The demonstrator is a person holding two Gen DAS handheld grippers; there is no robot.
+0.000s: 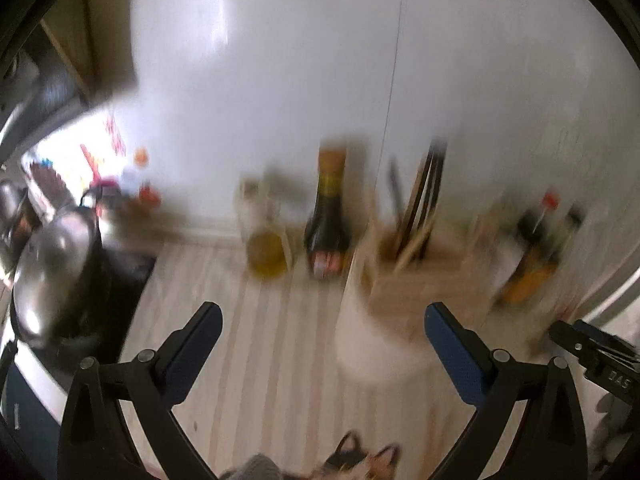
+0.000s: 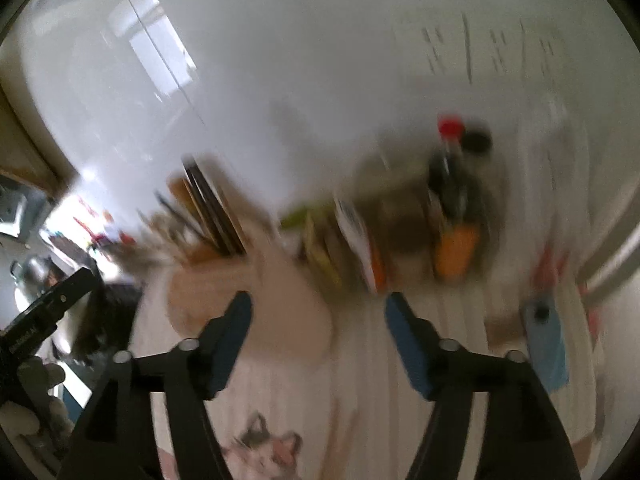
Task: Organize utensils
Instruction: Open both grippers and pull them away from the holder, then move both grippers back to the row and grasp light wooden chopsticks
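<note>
Your two grippers — left gripper (image 1: 322,326) and right gripper (image 2: 318,312) — both stand released, nothing between their pads. One wooden holder (image 1: 416,276) of several blurred utensils (image 1: 424,200) stands by the wall, beside one dark bottle (image 1: 328,220) and one oil bottle (image 1: 267,254).

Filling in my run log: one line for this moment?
left hand-held gripper open, empty | right hand-held gripper open, empty | utensil holder untouched

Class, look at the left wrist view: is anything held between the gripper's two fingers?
No: the left gripper stands open, with only bare striped countertop between its fingers.
</note>
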